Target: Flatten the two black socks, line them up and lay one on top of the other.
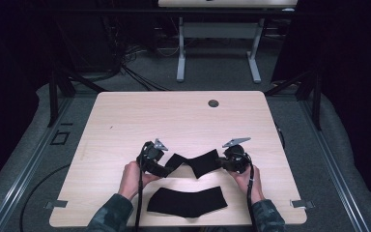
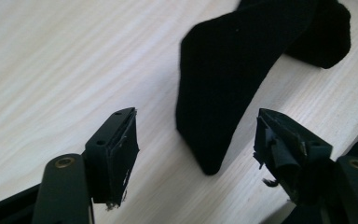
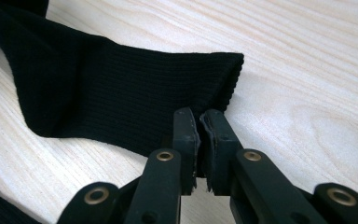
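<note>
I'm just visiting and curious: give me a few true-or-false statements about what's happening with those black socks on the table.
1. The right hand-held gripper is clamped on the cuff edge of a black sock. True.
2. The left hand-held gripper is squeezing that sock. False: its jaws stand apart, with the sock's end between them untouched.
3. A second black sock lies flat near the table's front edge. True.
4. The socks are white. False: both are black.
</note>
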Demonstrator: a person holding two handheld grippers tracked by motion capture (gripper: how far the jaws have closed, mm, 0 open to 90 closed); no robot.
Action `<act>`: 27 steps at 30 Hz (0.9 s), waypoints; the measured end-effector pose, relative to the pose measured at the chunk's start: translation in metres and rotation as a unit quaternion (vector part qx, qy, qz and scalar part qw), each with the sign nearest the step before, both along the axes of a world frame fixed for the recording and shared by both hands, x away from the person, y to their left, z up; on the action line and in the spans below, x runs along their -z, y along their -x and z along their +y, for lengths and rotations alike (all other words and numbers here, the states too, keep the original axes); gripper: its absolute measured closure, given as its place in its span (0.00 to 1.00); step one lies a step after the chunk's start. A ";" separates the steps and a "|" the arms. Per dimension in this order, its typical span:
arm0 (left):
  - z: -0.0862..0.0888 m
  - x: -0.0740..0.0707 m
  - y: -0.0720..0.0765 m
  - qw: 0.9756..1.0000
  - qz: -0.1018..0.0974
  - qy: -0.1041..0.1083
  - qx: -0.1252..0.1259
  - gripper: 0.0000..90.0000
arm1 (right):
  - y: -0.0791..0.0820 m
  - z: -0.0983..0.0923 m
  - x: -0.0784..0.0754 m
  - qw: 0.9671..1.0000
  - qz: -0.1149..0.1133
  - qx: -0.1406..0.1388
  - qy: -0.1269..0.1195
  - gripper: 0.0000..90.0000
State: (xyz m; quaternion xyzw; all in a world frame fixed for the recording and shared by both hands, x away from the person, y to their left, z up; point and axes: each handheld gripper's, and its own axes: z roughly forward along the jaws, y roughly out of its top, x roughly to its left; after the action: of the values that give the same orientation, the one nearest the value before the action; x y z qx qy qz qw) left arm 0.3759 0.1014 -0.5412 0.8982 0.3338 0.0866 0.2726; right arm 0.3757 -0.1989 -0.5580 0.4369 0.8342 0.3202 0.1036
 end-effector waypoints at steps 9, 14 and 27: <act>-0.007 -0.005 0.008 0.992 -0.124 -0.032 0.015 0.93 | 0.004 -0.005 -0.005 1.000 -0.011 0.012 -0.011 0.94; 0.001 -0.008 0.015 0.987 -0.150 -0.066 0.004 0.65 | 0.010 -0.008 -0.011 0.999 -0.015 0.017 -0.025 0.94; 0.024 -0.030 0.006 0.993 -0.080 0.009 -0.088 0.33 | 0.016 -0.008 0.004 1.000 0.013 0.014 -0.022 0.85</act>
State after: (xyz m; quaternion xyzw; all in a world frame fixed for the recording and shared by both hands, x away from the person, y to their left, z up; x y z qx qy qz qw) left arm 0.3702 0.1253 -0.5111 0.8529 0.3898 0.1789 0.2976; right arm 0.3594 -0.2074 -0.5625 0.4550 0.8218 0.3316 0.0876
